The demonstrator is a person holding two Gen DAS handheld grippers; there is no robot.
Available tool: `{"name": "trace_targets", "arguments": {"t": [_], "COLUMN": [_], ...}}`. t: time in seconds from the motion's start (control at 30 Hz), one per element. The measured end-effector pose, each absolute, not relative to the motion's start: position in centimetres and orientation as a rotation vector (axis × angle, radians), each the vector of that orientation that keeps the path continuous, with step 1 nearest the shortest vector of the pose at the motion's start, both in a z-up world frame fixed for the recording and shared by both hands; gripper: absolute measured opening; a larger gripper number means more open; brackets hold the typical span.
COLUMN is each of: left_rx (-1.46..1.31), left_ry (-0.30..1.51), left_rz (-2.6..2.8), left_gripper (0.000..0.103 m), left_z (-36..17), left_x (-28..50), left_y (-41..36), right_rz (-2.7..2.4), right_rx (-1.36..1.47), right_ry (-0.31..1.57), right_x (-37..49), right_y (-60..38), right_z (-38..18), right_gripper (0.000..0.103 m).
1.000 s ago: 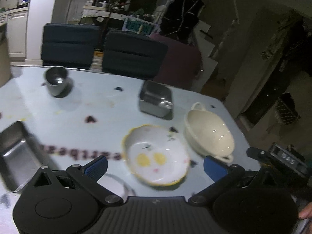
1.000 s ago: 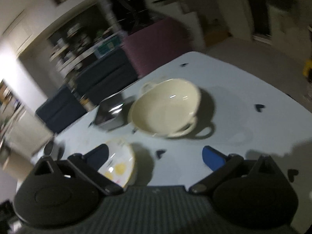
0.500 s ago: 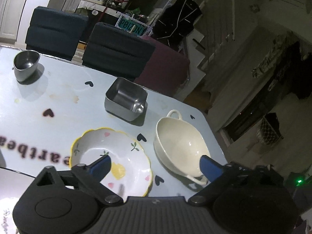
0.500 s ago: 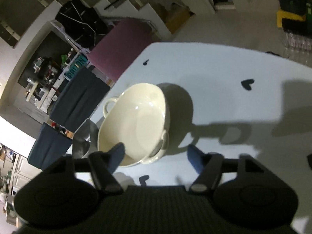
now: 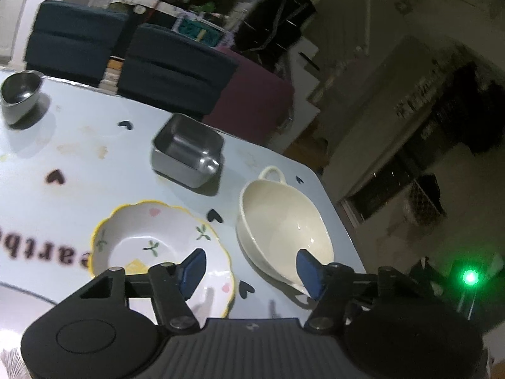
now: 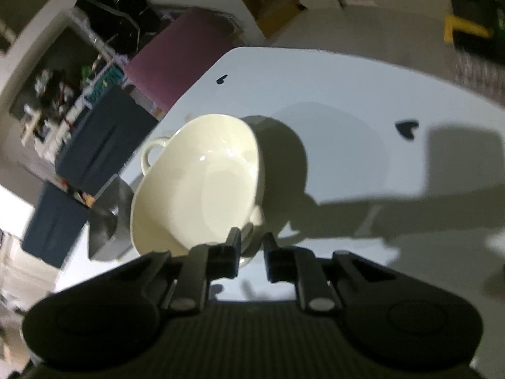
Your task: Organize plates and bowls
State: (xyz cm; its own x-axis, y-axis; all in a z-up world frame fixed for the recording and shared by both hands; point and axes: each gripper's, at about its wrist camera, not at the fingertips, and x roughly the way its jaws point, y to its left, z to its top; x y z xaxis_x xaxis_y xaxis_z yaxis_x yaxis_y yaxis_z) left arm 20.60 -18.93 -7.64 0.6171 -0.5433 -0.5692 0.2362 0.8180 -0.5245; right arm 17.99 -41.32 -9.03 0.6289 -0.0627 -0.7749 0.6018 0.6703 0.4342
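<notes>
Pale table, cream bowl, tool closing

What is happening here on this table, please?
A person is tidying dishes with a hand-held gripper in each hand. The right hand-held gripper has just been closing on the near handle of the cream two-handled bowl. The left hand-held gripper has been closing too, near the rim of the flowered yellow-edged bowl, gripping nothing yet. A square steel container stands behind.

Dim room: dark blue chairs, maroon seat, cluttered shelves behind.
</notes>
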Motion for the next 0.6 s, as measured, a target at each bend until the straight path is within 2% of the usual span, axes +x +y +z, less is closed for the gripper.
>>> {"name": "trace_targets", "arguments": {"t": [0.2, 0.27, 0.5, 0.53, 0.6], "left_rx": [-0.300, -0.275, -0.193, -0.182, -0.162], "left_ry": [0.760, 0.760, 0.795, 0.804, 0.817], "left_rz": [-0.545, -0.554, -0.545, -0.543, -0.552], "left_gripper": [0.052, 0.047, 0.039, 0.037, 0.035], "left_z": [-7.3, -7.5, -9.0, -9.3, -9.7], "left_x": [22.8, 23.9, 28.5, 29.1, 30.2], "left_y": [-21.4, -22.2, -24.8, -25.2, -25.9], "right_rz": [-0.474, -0.489, -0.510, -0.519, -0.540], "right_rx": [0.692, 0.684, 0.722, 0.738, 0.781], "right_ry": [0.775, 0.755, 0.666, 0.643, 0.589], "right_x": [17.3, 17.3, 18.4, 18.6, 18.5], "right_y": [-42.8, -43.7, -46.6, -46.7, -47.5], "right_z": [-8.2, -8.5, -9.0, -9.3, -9.4], "right_gripper": [0.008, 0.008, 0.012, 0.000, 0.000]}}
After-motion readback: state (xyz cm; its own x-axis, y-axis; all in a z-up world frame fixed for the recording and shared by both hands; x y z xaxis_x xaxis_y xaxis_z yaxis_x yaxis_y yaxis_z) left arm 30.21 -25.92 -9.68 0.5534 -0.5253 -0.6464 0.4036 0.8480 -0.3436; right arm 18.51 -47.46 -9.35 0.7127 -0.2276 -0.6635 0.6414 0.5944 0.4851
